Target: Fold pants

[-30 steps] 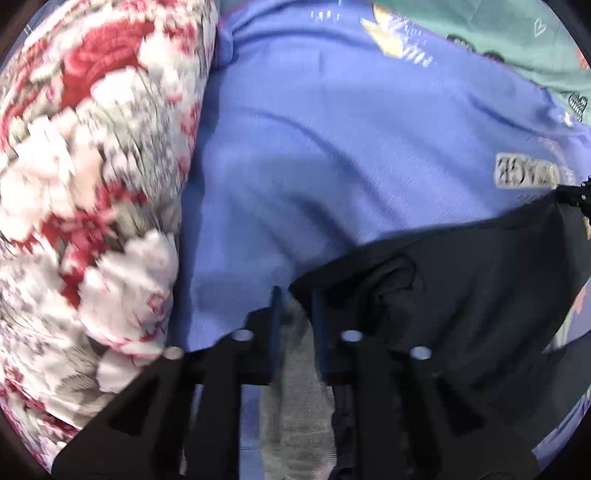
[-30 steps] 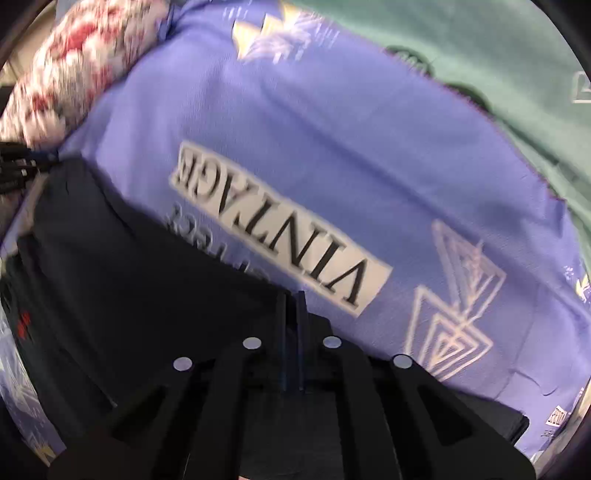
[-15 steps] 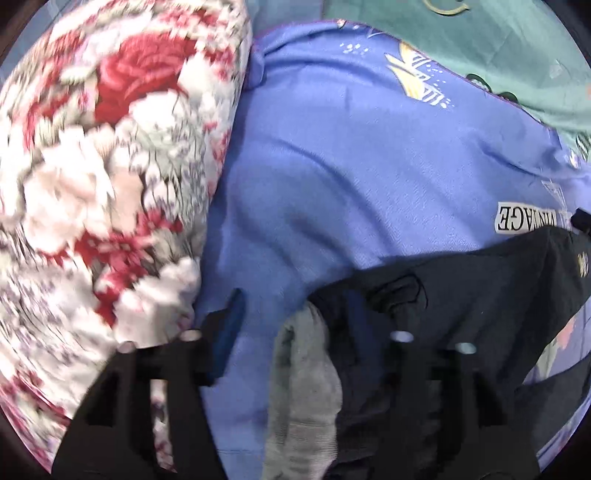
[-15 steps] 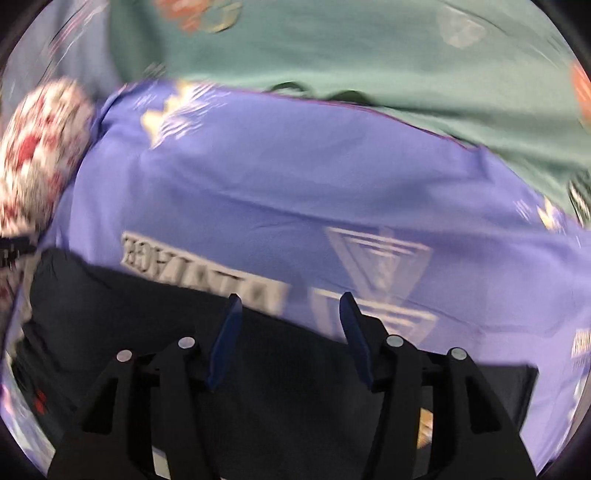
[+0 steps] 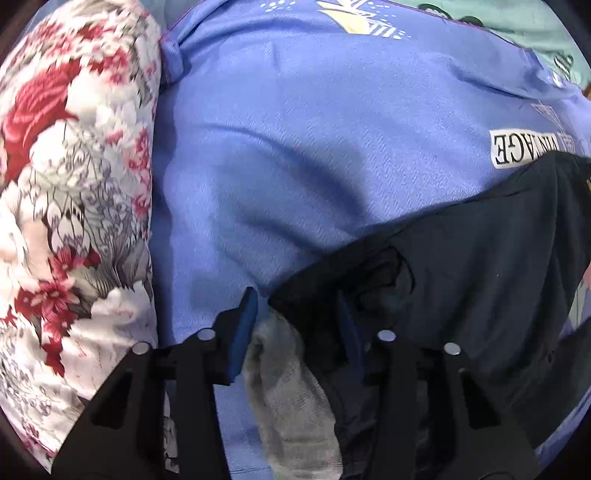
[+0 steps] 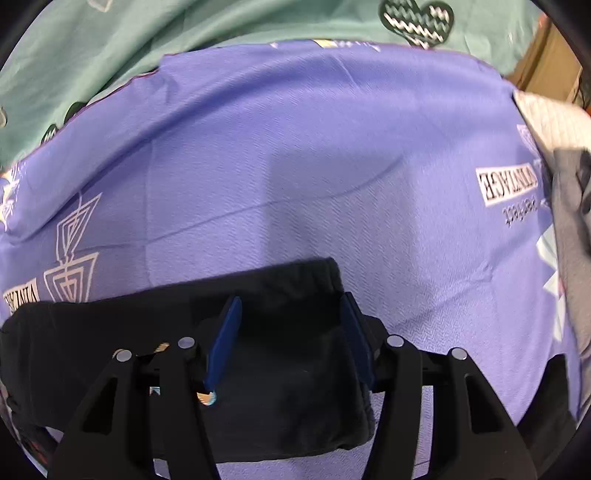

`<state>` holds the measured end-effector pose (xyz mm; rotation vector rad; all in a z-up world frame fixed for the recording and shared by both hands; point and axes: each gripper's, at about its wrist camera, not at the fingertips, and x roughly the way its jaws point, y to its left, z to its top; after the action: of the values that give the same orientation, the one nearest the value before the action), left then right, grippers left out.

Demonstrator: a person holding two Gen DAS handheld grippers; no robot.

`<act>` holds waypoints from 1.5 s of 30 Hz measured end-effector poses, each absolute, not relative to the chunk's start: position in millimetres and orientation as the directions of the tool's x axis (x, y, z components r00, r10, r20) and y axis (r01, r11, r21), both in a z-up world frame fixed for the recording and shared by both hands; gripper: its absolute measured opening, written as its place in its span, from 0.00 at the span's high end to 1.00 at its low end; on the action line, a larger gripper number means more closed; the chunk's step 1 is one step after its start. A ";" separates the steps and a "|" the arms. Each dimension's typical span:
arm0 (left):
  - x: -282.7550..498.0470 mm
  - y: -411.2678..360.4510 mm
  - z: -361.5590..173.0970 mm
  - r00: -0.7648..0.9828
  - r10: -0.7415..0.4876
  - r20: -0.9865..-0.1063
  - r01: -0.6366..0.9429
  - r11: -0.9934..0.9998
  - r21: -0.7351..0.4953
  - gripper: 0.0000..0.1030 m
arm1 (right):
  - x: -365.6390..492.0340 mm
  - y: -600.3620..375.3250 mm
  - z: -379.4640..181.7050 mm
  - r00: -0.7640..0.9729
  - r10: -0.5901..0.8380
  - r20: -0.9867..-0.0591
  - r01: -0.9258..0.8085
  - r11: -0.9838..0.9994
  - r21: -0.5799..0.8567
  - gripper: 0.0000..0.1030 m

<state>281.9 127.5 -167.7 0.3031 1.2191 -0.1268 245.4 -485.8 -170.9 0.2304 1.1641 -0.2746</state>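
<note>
Black pants [image 5: 480, 273] lie folded on a purple-blue printed sheet [image 5: 314, 147]. In the left wrist view my left gripper [image 5: 295, 314] is open, its blue pads straddling the pants' near corner and a grey inner lining [image 5: 291, 387]. In the right wrist view the pants [image 6: 288, 369] lie flat with the elastic waistband at the far edge. My right gripper [image 6: 291, 317] is open just above that end, holding nothing.
A red and white floral pillow [image 5: 70, 192] fills the left side. A teal sheet with heart prints [image 6: 258, 22] lies beyond the purple one [image 6: 295, 166]. White and grey clothes [image 6: 565, 192] are piled at the right edge.
Both grippers have opened and let go of the pants. The right gripper has swung right along the pants to the waistband end. The pants now rest on the sheet.
</note>
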 end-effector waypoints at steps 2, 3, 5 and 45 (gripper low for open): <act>280.2 123.3 -165.2 0.384 0.097 -0.918 0.266 0.941 0.211 0.80 | 246.4 -486.8 -169.8 0.376 -0.097 -0.922 0.321 0.946 0.032 0.66; 280.6 122.7 -165.5 0.384 0.096 -0.919 0.268 0.940 0.210 0.80 | 246.4 -489.3 -167.9 0.389 -0.075 -0.918 0.324 0.944 0.060 0.78; 280.3 124.9 -163.6 0.382 0.089 -0.920 0.263 0.944 0.201 0.80 | 247.8 -497.9 -162.4 0.404 -0.113 -0.908 0.371 0.927 0.049 1.00; 256.7 209.5 -88.7 0.302 -0.211 -0.930 0.402 0.913 -0.076 0.85 | 293.0 -227.4 -147.0 0.322 0.158 -0.934 -0.556 0.830 -0.051 0.31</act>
<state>256.7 209.5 -88.7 0.1831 1.1979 -0.4090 293.0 -227.4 -147.0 -0.3988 1.1555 0.4849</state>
